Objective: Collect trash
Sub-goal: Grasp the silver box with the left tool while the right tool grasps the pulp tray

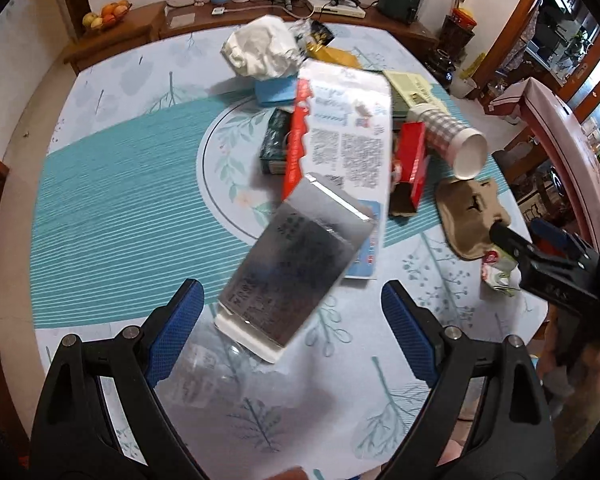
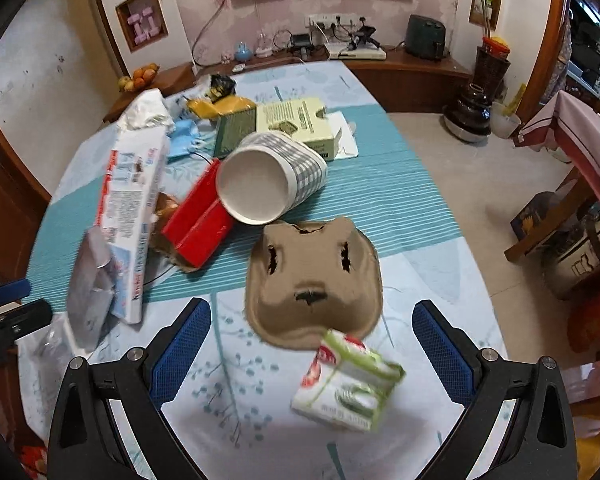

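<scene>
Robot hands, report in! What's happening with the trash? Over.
Left gripper open, silver box between its fingers, ungripped. Right gripper open, green-white packet between its fingers. Brown pulp tray just beyond.

The left gripper [image 1: 292, 320] has its two blue-padded fingers [image 1: 178, 328] spread wide apart, pointing forward and down, with nothing clamped between them. The right gripper [image 2: 312, 344] is likewise spread wide, its blue fingers [image 2: 444, 352] gripping nothing. In the left wrist view the right gripper [image 1: 500, 236] reaches in from the right edge, a bare hand [image 1: 580, 372] beneath it.
</scene>
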The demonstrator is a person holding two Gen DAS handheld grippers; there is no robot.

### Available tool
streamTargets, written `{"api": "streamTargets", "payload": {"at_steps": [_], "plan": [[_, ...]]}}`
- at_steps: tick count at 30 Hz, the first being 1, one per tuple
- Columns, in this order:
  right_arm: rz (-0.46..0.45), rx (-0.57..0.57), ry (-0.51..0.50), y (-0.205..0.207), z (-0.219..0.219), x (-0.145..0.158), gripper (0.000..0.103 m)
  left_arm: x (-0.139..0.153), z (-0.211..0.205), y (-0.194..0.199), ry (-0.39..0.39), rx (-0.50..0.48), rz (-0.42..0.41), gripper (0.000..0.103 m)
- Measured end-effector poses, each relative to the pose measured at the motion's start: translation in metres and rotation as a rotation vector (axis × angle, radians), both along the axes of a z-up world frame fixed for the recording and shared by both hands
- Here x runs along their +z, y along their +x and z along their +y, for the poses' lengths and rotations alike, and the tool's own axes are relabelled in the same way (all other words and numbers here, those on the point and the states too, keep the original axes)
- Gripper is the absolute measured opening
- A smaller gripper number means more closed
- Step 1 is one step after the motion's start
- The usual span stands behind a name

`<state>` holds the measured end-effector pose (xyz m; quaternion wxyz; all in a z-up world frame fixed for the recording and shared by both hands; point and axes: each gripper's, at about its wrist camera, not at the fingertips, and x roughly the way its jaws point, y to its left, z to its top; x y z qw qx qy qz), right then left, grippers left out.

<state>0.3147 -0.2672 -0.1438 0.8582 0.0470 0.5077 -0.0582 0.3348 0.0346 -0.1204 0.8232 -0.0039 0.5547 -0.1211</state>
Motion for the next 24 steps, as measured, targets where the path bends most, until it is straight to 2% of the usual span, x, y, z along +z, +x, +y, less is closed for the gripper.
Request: {"api": "streamTargets", "payload": {"at_steps": [5, 7, 9, 11, 13, 17, 24], "plan": [[0.013, 0.003, 0.002, 0.024, 0.001, -0.019, 0.1, -0.015, 0.002, 0.007, 0.019, -0.073, 0.029, 0.089], [0.02, 0.012, 0.001, 0.033, 0.003, -0.025, 0.095, -0.02, -0.002, 0.009, 0.061, -0.108, 0.022, 0.089], [0.045, 0.028, 0.012, 0.039, 0.003, -0.034, 0.08, -0.025, -0.009, 0.01, 0.093, -0.152, 0.016, 0.089], [0.064, 0.031, 0.015, 0.043, 0.003, -0.041, 0.075, -0.03, -0.016, 0.01, 0.121, -0.191, 0.014, 0.089], [0.054, 0.035, 0.015, 0.045, 0.003, -0.043, 0.074, -0.036, -0.024, 0.01, 0.15, -0.219, 0.013, 0.089], [0.04, 0.036, 0.032, 0.043, 0.002, -0.043, 0.074, -0.051, -0.035, 0.013, 0.211, -0.233, 0.038, 0.072], [-0.02, 0.039, 0.084, 0.017, 0.002, -0.028, 0.073, -0.047, -0.037, 0.01, 0.212, -0.218, -0.018, 0.066]]}}
